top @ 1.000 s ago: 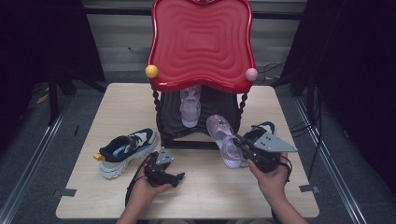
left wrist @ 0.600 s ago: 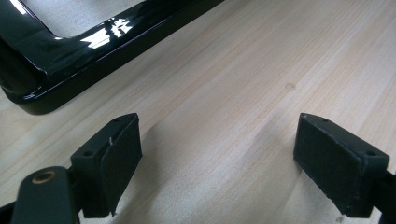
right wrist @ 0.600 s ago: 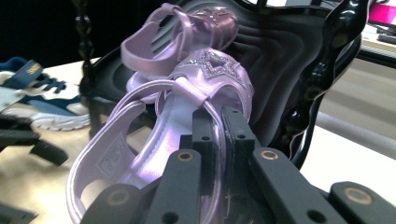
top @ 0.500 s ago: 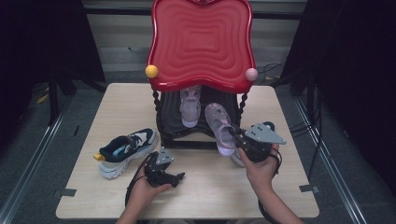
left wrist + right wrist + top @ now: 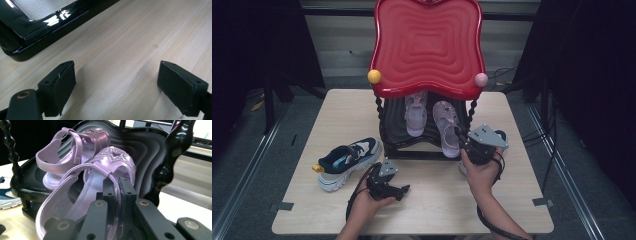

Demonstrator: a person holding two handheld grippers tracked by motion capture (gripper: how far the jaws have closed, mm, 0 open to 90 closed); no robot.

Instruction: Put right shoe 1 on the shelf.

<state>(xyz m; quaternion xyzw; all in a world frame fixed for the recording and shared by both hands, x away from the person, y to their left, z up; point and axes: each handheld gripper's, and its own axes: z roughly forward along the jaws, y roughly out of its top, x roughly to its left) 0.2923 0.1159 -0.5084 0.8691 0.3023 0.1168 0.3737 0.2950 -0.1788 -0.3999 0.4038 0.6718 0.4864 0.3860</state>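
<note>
The right tool (image 5: 115, 195) was clamped on the side strap of a lilac sandal (image 5: 448, 131), held just ahead of it on the rack's lower shelf (image 5: 395, 131). Light and floppy, it seemed best gripped there. The left tool (image 5: 117, 87) rested apart on the tabletop (image 5: 130, 37).
</note>
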